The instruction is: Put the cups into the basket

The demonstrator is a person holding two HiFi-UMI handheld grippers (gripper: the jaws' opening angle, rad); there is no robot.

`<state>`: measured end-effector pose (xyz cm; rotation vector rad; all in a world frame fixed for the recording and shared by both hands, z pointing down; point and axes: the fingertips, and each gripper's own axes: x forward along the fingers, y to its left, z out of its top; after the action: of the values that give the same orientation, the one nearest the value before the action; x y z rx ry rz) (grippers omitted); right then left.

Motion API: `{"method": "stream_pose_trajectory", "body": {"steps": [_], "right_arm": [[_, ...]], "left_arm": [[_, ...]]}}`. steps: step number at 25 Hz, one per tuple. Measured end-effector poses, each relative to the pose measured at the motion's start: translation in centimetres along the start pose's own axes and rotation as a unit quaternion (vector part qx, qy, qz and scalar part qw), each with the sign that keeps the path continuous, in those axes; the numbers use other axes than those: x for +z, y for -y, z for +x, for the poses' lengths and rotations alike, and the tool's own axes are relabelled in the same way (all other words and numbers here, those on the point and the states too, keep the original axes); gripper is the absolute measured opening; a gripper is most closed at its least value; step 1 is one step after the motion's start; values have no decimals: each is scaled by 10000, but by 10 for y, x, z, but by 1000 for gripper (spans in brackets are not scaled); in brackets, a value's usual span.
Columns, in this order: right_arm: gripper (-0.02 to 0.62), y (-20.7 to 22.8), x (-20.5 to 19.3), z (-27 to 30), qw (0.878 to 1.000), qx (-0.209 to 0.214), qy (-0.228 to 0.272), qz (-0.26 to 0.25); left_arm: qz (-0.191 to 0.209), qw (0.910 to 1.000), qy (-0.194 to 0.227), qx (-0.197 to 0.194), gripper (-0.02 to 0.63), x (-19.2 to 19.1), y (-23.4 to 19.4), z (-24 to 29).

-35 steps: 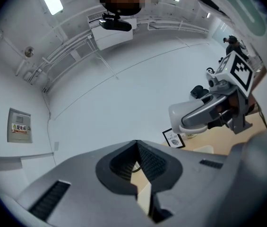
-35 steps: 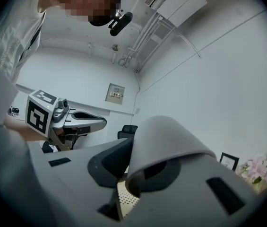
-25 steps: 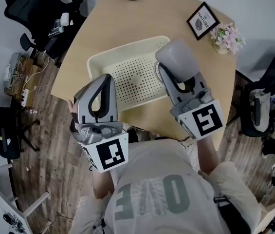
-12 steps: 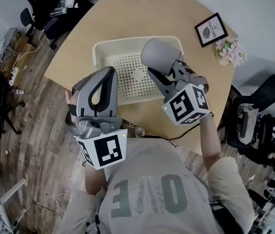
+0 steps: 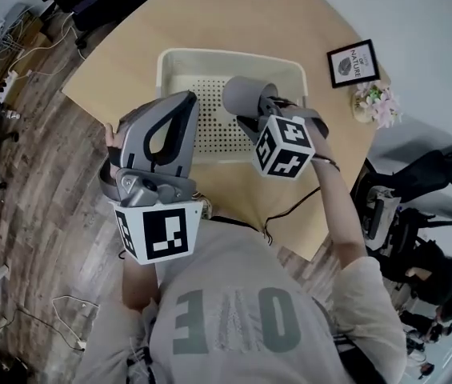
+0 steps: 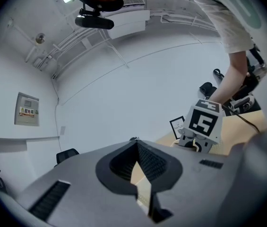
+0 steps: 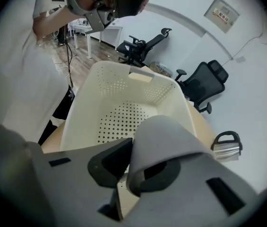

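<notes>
Apparently over basket [image 7: 79,110], right gripper [image 7: 125,173] grips cup [image 7: 164,136]; left gripper [image 6: 137,163] closed.

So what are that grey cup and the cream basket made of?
The cup looks like matte grey plastic, possibly silicone: smooth, dull, no glare. The basket seems to be moulded cream plastic with a slight sheen, going by the neat rows of round holes in its floor and walls.
</notes>
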<state>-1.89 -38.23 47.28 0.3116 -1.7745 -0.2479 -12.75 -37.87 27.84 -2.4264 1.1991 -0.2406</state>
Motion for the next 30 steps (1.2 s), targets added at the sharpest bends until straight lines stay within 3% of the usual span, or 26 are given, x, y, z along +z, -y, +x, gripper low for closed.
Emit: {"method": "stream_pose_trajectory", "body": {"steps": [13,22,30], "right_arm": [[37,-33,-21,61,9875,1278,-827,-408],[49,-34,-31,89,9834,1142,-1154,-809],[77,-21,-14,81,9889,787,-1079,-645]], "left_arm": [[-50,9999,-138,-72,6,-17,15,17],[-200,9996,-175,-14,7,-27,10,28],[-513,9986,-89,19,6,-31,2,29]]}}
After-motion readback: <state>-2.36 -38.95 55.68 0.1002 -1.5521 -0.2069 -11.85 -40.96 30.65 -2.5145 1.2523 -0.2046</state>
